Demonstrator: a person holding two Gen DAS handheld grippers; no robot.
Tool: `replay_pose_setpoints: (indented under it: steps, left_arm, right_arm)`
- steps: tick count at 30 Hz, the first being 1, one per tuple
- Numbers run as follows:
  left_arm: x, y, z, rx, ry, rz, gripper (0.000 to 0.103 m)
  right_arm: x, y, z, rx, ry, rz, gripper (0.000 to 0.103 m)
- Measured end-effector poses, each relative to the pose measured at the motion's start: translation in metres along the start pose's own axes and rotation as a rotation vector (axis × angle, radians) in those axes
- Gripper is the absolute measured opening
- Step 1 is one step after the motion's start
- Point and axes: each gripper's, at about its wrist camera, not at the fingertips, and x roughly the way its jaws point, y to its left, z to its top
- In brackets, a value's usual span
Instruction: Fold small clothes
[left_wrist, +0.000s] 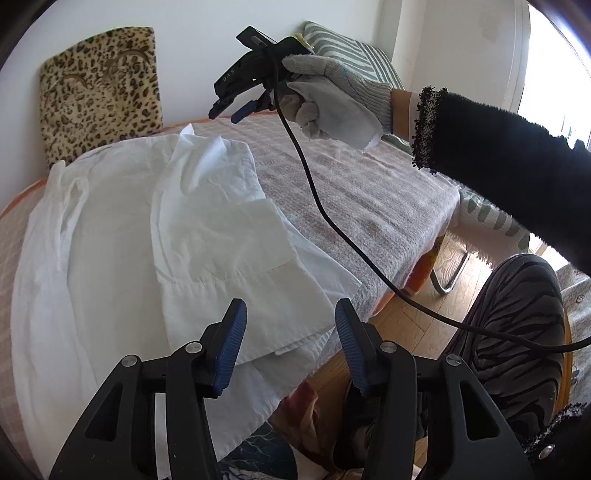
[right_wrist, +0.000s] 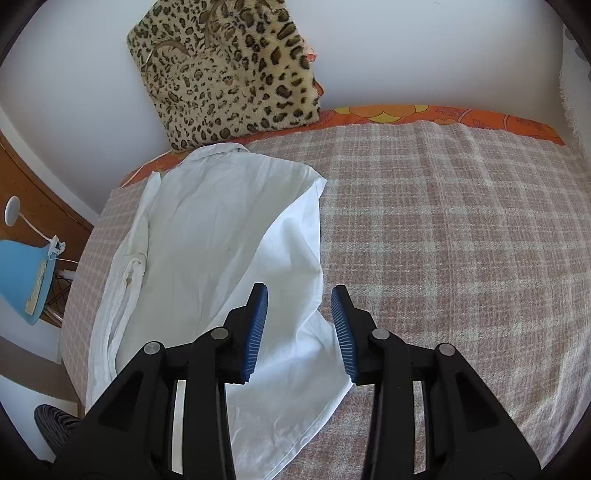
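Note:
A white shirt lies spread on the checked blanket of a bed, with one side panel folded over the middle and its hem near the bed's front edge. My left gripper is open and empty, just above the shirt's hem. My right gripper is open and empty above the shirt's right edge. In the left wrist view the right gripper hangs in the air over the far side of the bed, held by a gloved hand.
A leopard-print cushion leans on the wall at the bed's head. A striped pillow lies far right. A black cable hangs from the right gripper. My knee and wood floor are beside the bed. A blue lamp stands left.

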Motion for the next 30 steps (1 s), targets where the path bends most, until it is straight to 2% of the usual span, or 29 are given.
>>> replay_pose_setpoints:
  steps: [5,9,16,19,20,22,23,24,26,28,30]
  left_arm:
    - [0.015,-0.023,-0.005,0.147,0.018,0.025,0.051]
    - [0.035,-0.044,-0.005,0.236,0.042,0.060,0.053]
    - [0.064,-0.053,0.006,0.200,0.077,0.106,0.057]
    - [0.062,-0.045,0.009,0.121,0.058,0.064,0.057]
    - [0.061,-0.041,0.009,0.103,0.051,0.045,0.054]
    - [0.058,-0.031,0.007,0.072,0.035,0.030,0.040]
    - [0.057,-0.028,0.007,0.054,0.030,0.031,0.028]
    - [0.055,-0.023,0.007,0.033,0.023,0.023,0.020]
    - [0.053,-0.018,0.008,0.006,0.012,0.022,0.011]
    - [0.050,-0.021,0.009,0.026,-0.005,0.035,0.005]
    - [0.048,-0.025,0.008,0.033,-0.021,0.028,0.005]
  right_arm:
    - [-0.026,-0.030,-0.014,0.037,0.046,0.060,0.060]
    - [-0.039,-0.047,-0.018,0.069,0.027,0.050,0.064]
    - [-0.028,-0.056,-0.019,0.101,0.010,0.063,0.064]
    - [-0.017,-0.057,-0.019,0.107,0.005,0.075,0.064]
    - [-0.013,-0.058,-0.019,0.112,0.004,0.079,0.064]
    - [-0.003,-0.059,-0.018,0.127,0.007,0.100,0.064]
    - [0.001,-0.059,-0.018,0.134,0.009,0.105,0.064]
    - [0.006,-0.059,-0.018,0.139,0.010,0.106,0.064]
    - [0.014,-0.059,-0.018,0.148,0.015,0.105,0.064]
    - [0.020,-0.059,-0.018,0.156,0.016,0.104,0.064]
    - [0.024,-0.060,-0.019,0.169,0.016,0.103,0.064]
